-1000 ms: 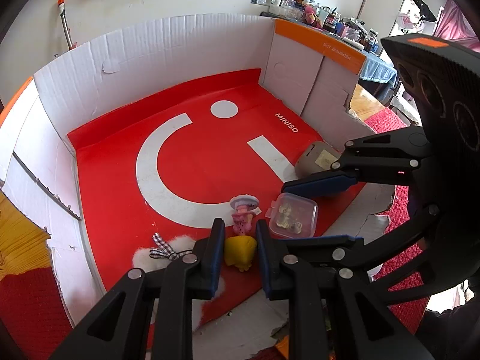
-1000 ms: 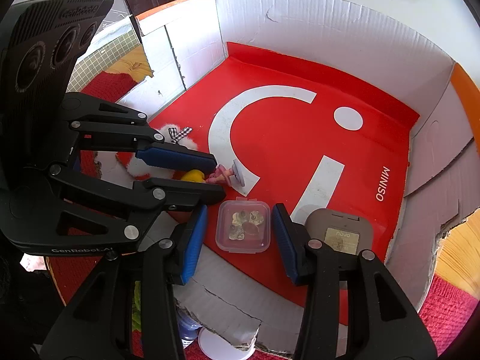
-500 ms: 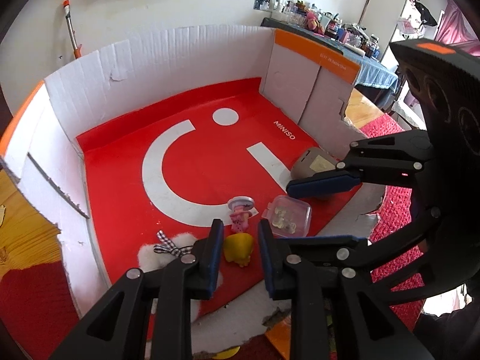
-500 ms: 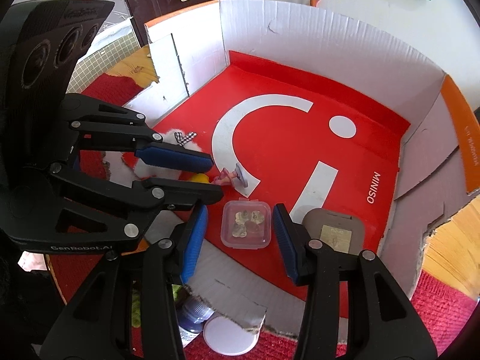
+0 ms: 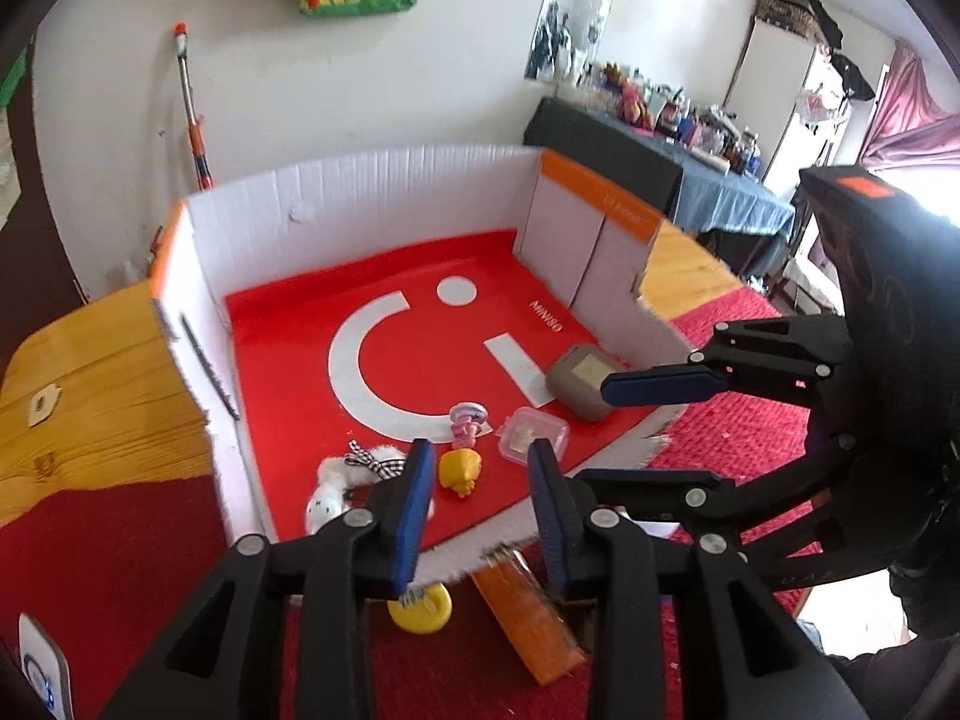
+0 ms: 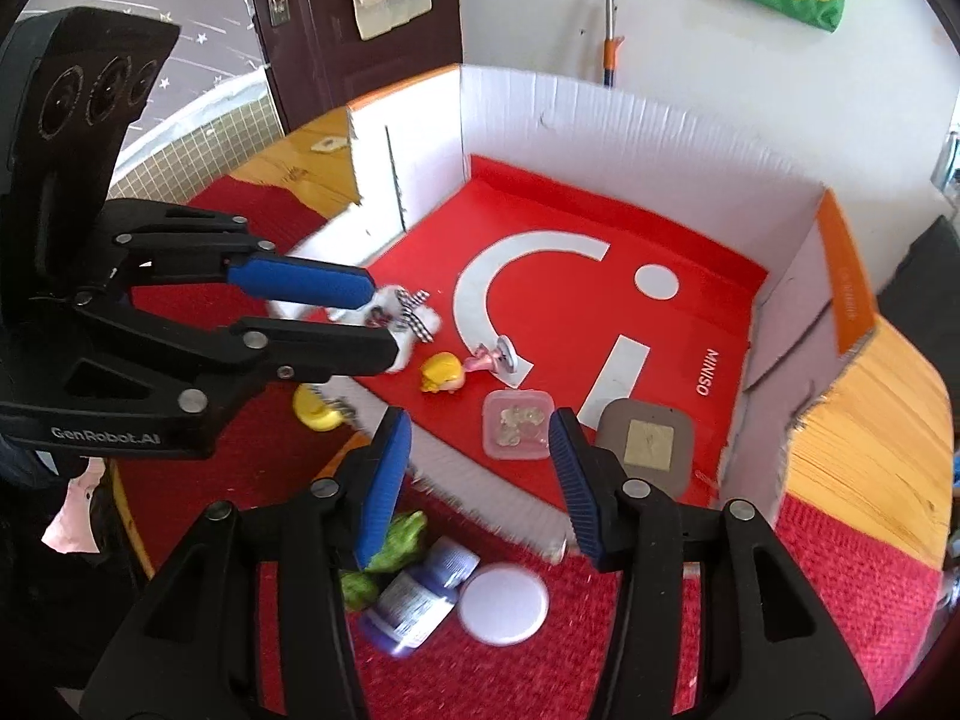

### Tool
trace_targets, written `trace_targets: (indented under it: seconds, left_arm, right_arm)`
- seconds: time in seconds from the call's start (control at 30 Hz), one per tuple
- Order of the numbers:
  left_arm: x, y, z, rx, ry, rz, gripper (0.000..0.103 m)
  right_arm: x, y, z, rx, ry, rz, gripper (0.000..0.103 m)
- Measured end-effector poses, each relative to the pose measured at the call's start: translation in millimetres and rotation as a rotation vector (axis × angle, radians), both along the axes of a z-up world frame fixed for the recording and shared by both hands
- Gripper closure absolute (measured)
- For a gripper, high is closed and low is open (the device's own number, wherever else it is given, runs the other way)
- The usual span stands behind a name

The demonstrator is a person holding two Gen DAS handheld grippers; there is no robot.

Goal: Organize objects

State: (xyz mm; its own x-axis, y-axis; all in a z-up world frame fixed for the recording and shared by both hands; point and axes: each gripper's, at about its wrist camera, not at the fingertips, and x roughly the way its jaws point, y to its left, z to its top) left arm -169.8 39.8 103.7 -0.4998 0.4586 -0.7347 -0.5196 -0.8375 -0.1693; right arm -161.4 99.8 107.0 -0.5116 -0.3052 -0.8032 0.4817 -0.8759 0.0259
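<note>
A white cardboard box with a red floor (image 5: 288, 360) holds a yellow toy (image 5: 459, 471), a pink figurine (image 5: 467, 423), a small clear container (image 5: 534, 435), a grey square case (image 5: 585, 381) and a white plush with a checked bow (image 5: 354, 474). My left gripper (image 5: 480, 468) hangs above the box's torn near edge, its jaws opening and empty, with the yellow toy (image 6: 441, 372) lying below. My right gripper (image 6: 480, 426) hovers beside it, jaws opening too, holding nothing; the clear container (image 6: 517, 432) rests on the floor beneath.
Outside the box's near edge, on the red cloth, lie a yellow disc (image 5: 420, 609), an orange packet (image 5: 528, 618), a purple bottle (image 6: 420, 591), a white round lid (image 6: 503, 603) and a green item (image 6: 390, 552). Wooden tabletop (image 5: 90, 396) flanks the box.
Both grippers have lifted up and back from the box floor and their jaws have widened. The yellow toy and the clear container stay on the floor, now farther below the fingers.
</note>
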Motion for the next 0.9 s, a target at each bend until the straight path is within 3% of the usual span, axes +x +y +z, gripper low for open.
trace_targets:
  seconds: [0.23, 0.33, 0.53, 0.7, 0.9]
  left_arm:
    - [35.7, -17.9, 19.6, 0.042, 0.063, 0.033, 0.062]
    - [57.9, -33.3, 26.2, 0.062, 0.084, 0.050, 0.060]
    - [86.1, -40.7, 29.2, 0.058, 0.127, 0.095, 0.052]
    - [104.0, -47.0, 29.1, 0.060, 0.158, 0.134, 0.042]
    - [121.5, -52.1, 30.4, 0.060, 0.213, 0.196, 0.027]
  right_arm:
    - [37.1, 0.5, 28.5, -0.013, 0.080, -0.031, 0.049]
    - [54.9, 1.7, 39.1, -0.017, 0.117, -0.055, 0.044]
    - [79.6, 4.1, 49.0, -0.051, 0.148, -0.082, 0.040]
    - [97.3, 7.1, 52.2, -0.073, 0.172, -0.115, 0.032]
    - [112.9, 12.6, 52.1, -0.059, 0.228, -0.188, 0.031]
